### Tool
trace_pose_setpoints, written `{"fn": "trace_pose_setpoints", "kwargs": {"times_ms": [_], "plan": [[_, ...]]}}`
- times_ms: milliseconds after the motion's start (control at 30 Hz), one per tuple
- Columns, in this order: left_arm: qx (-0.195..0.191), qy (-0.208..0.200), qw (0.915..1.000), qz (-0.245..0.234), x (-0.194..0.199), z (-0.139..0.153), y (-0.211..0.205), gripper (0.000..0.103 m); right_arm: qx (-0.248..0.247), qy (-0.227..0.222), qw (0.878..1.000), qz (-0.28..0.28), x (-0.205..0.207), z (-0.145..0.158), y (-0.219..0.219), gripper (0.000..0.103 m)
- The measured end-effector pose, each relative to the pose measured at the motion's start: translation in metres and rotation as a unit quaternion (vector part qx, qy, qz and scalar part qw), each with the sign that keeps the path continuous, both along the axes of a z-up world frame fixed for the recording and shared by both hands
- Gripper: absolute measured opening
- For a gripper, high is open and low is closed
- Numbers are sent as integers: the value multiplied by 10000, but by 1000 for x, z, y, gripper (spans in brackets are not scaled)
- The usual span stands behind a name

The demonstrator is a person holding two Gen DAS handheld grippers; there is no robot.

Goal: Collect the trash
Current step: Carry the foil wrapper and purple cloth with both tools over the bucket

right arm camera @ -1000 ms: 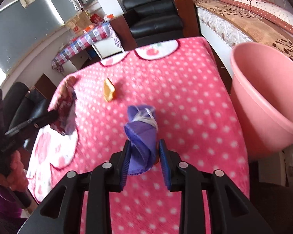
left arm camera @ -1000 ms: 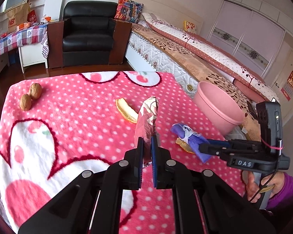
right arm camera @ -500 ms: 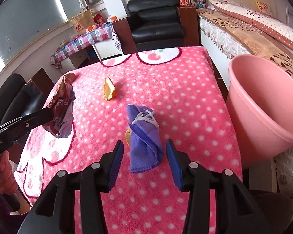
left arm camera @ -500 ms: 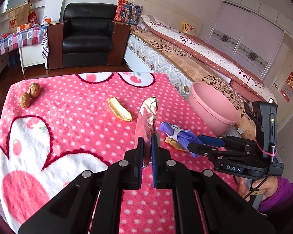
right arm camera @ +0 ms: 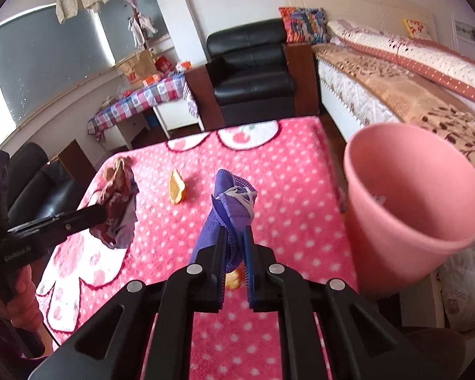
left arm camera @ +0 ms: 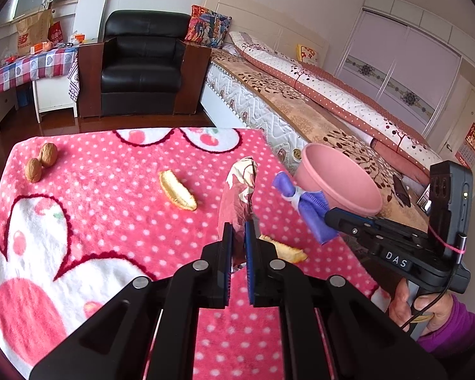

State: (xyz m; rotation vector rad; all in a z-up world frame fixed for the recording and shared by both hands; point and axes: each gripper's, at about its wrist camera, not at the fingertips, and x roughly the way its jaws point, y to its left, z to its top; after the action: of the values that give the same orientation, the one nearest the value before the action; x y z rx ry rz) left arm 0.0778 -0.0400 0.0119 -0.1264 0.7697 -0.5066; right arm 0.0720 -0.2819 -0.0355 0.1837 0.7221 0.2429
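Both grippers clamped on trash, raised above the pink dotted blanket point(left arm camera: 110, 209).

Left gripper point(left arm camera: 237, 237): jaws closed on crumpled foil wrapper point(left arm camera: 240, 190), held upright above the blanket. Right gripper point(right arm camera: 234, 240): jaws closed on folded purple face mask point(right arm camera: 228, 209), lifted clear of the blanket, just left of pink bin point(right arm camera: 411, 202) standing beside the bed point(left arm camera: 300, 101). Lying on the blanket: orange peel point(left arm camera: 177, 191) near centre, second peel piece point(left arm camera: 285, 248) below the mask, two walnuts point(left arm camera: 41, 161) at far left edge.
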Motion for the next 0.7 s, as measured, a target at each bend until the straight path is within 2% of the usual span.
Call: {"fn": "trace_pose_setpoints", "kwargs": {"times_ms": [200,400,700], "plan": [[-254,-98,9996,-90,10,11,-32,7,-24,-287,9981,-543,-6,15,-37,9],[-437,-173,9981,-389,24,20,-85,7,-15,-411,9922,-1178,-10,23,-82,9],[-356,-216,9952,-884,44,18,-171,7,-29,-339,9835,-1774,-2,15,-142,9]]}}
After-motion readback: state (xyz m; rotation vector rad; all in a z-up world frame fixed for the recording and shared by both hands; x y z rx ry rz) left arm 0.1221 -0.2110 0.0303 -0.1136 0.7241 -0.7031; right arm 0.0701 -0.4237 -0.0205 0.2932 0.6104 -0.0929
